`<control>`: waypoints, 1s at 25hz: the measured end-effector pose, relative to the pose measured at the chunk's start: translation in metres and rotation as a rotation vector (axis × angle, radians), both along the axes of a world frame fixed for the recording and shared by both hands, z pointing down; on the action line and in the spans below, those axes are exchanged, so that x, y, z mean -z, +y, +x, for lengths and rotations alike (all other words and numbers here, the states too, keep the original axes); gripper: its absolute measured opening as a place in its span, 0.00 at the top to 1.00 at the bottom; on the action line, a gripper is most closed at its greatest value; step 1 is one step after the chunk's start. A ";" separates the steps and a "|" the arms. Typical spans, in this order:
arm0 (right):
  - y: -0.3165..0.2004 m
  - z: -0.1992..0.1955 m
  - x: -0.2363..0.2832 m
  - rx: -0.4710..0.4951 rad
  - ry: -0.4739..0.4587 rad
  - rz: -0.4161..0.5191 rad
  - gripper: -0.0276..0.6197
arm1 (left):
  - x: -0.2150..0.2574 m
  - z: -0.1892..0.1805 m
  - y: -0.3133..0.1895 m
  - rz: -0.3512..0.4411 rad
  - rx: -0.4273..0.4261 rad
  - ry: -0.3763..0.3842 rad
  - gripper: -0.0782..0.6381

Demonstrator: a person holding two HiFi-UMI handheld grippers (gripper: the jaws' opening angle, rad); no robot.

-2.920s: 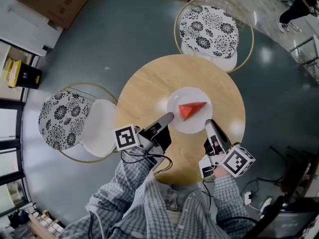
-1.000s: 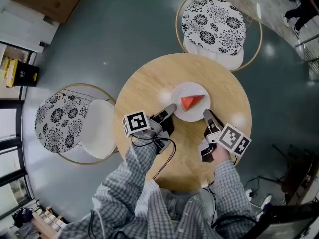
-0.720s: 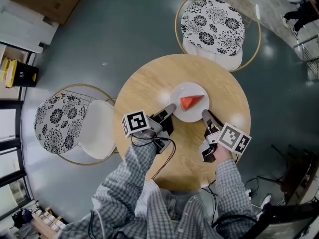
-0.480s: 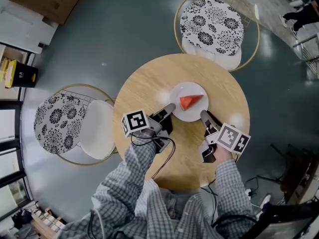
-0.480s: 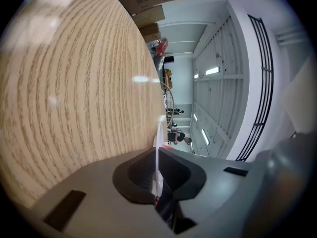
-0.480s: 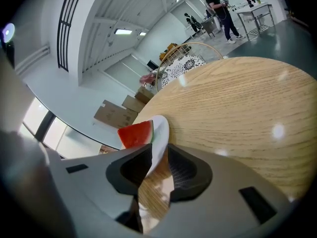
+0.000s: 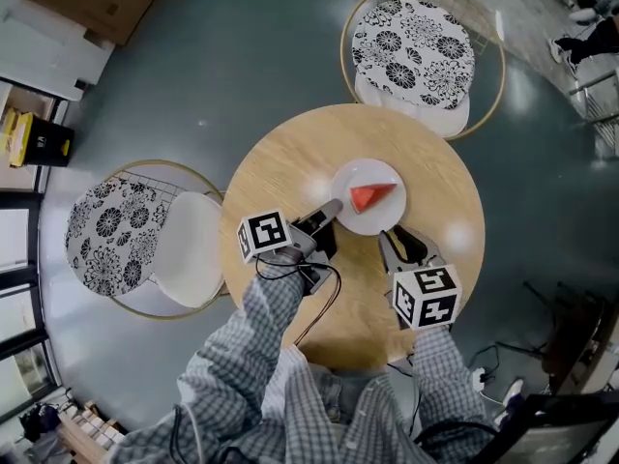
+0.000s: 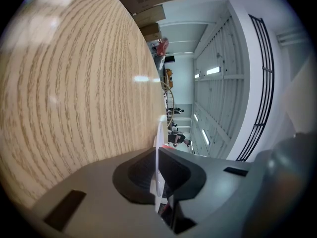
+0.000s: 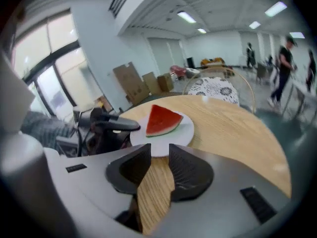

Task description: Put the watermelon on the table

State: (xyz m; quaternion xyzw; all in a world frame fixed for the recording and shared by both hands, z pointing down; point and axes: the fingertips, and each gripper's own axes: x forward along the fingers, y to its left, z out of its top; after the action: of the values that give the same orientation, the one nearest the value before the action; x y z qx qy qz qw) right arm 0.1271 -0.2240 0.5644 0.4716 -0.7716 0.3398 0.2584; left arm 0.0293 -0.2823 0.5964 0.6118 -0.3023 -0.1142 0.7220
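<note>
The watermelon slice (image 7: 373, 197) lies on the white plate (image 7: 366, 170). The left gripper (image 8: 157, 155) is clamped on the plate's rim, which shows only edge-on. The right gripper (image 9: 158, 149), jaws apart and empty, is just beside the plate.

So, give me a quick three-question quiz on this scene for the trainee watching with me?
1. True or false: the watermelon slice lies directly on the bare table.
2. What is the left gripper shut on?
A. the rim of the plate
B. the watermelon slice
C. nothing
3. Fill in the blank: the right gripper points toward the plate, and its fingers stand ____ with nothing between them.

Key:
1. False. The slice lies on the plate.
2. A
3. apart
</note>
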 end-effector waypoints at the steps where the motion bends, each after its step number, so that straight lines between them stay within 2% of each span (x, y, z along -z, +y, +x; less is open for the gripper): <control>1: 0.003 -0.007 0.001 0.087 0.096 0.037 0.81 | 0.000 0.000 0.000 0.000 0.000 0.000 0.86; 5: 0.017 -0.036 -0.002 0.375 0.380 0.147 0.81 | 0.001 0.000 0.000 0.000 -0.001 0.000 0.86; 10: 0.020 -0.048 -0.015 0.625 0.683 0.270 0.81 | 0.000 0.000 0.001 -0.003 0.000 0.000 0.86; 13: 0.019 -0.050 -0.020 0.728 0.820 0.326 0.81 | 0.001 0.000 0.001 -0.001 -0.002 0.000 0.86; 14: 0.018 -0.050 -0.020 0.749 0.854 0.340 0.81 | 0.001 0.000 0.000 0.000 -0.003 0.001 0.86; 16: 0.016 -0.050 -0.020 0.774 0.904 0.368 0.89 | 0.002 0.001 0.000 0.000 -0.004 0.001 0.86; 18: 0.016 -0.050 -0.021 0.788 0.929 0.377 0.89 | 0.001 0.001 0.000 0.001 -0.005 0.004 0.86; 25: 0.015 -0.047 -0.022 0.755 0.918 0.348 0.90 | 0.005 0.005 -0.001 0.019 -0.041 -0.020 0.85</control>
State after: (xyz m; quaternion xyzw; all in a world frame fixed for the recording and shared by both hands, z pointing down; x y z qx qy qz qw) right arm 0.0797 -0.2093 0.5869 0.2996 -0.7396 -0.1434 0.5855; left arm 0.0341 -0.2830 0.5917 0.6259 -0.2959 -0.0959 0.7152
